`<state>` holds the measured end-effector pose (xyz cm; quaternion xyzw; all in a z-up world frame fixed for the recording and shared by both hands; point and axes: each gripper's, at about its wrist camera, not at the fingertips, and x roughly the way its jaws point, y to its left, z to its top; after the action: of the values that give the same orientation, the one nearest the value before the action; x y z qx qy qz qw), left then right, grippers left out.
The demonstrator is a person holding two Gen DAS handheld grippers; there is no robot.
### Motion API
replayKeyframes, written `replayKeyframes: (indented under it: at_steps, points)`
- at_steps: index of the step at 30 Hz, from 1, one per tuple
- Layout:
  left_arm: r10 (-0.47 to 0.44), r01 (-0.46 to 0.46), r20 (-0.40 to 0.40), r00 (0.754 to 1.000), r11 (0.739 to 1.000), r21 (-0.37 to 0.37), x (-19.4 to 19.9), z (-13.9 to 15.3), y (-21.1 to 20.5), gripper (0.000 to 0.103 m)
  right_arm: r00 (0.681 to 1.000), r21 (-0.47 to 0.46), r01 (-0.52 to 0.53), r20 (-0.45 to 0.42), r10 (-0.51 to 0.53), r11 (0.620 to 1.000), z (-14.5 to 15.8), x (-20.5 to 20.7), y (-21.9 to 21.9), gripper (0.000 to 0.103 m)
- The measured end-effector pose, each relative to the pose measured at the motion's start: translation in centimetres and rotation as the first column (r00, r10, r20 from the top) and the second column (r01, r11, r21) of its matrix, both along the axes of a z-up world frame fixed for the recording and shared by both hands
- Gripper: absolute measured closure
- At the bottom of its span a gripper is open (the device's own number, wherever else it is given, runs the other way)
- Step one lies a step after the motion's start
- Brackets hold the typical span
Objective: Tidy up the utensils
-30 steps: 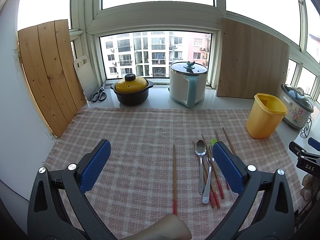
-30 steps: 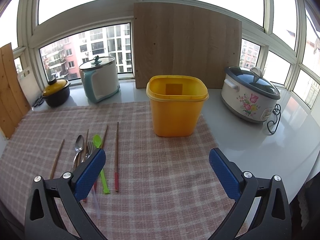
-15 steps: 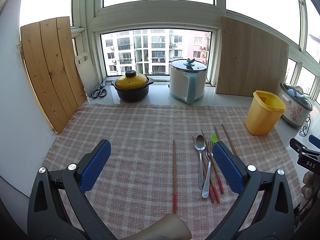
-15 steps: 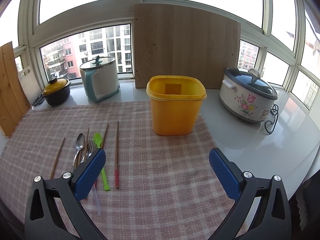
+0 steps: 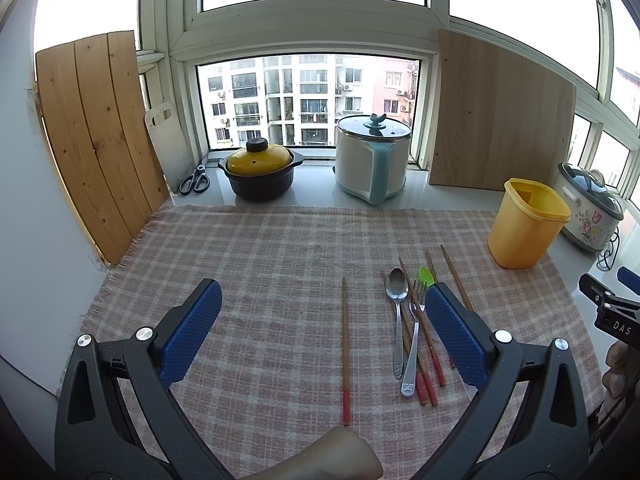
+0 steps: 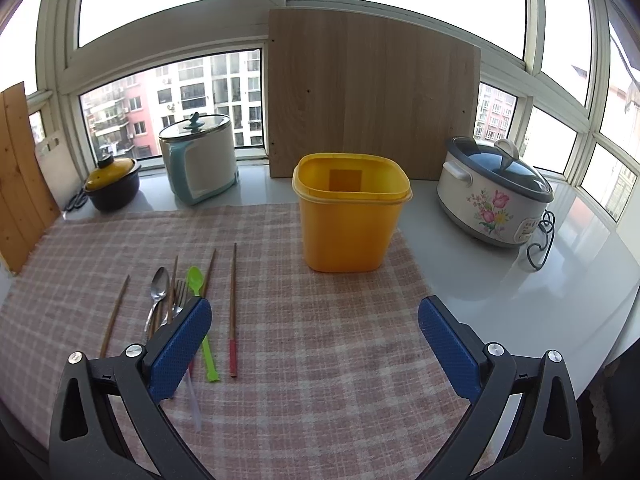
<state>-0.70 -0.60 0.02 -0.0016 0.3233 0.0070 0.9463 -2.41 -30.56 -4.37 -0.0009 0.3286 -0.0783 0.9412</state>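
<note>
Nothing is picked up yet. Both the left gripper (image 5: 322,326) and right gripper (image 6: 315,332) hang wide apart, holding nothing. Next, one should grab a chopstick (image 5: 345,350) from the cloth's (image 5: 260,248) near edge for the yellow bin (image 6: 352,212).

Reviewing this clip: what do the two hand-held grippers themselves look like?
Both match: the left hand-held gripper and right hand-held gripper have black plastic clamp-style arms with triangular cutouts and silver rivets, tipped by blue textured pads. From the left wrist view, the right unit's black body carries white "DAS" lettering. No cables show.
</note>
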Motion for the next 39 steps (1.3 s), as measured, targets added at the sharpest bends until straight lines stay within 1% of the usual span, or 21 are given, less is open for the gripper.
replayKeyframes:
  at_steps: [25,33,36,39]
  points:
    - [0.001,-0.002,-0.019,1.000,1.000,-0.008,-0.1,-0.2,0.1,0.000,1.000,-0.014,-0.024,-0.011,0.024,1.000,-0.2,0.9,1.0,0.001]
    - [0.000,0.000,-0.068,0.998,1.000,-0.004,1.4,-1.5,1.2,0.000,1.000,-0.033,-0.027,-0.016,0.027,0.999,-0.8,1.3,0.9,0.001]
    - [0.001,-0.001,-0.102,0.995,1.000,0.000,2.3,-2.3,1.5,0.000,0.999,-0.056,-0.042,-0.013,0.042,0.998,-1.4,1.7,0.8,0.001]
    - [-0.011,0.009,-0.141,0.990,1.000,-0.014,3.2,-3.5,1.9,0.000,0.999,-0.081,-0.051,-0.013,0.050,0.995,-2.0,2.2,0.8,0.001]
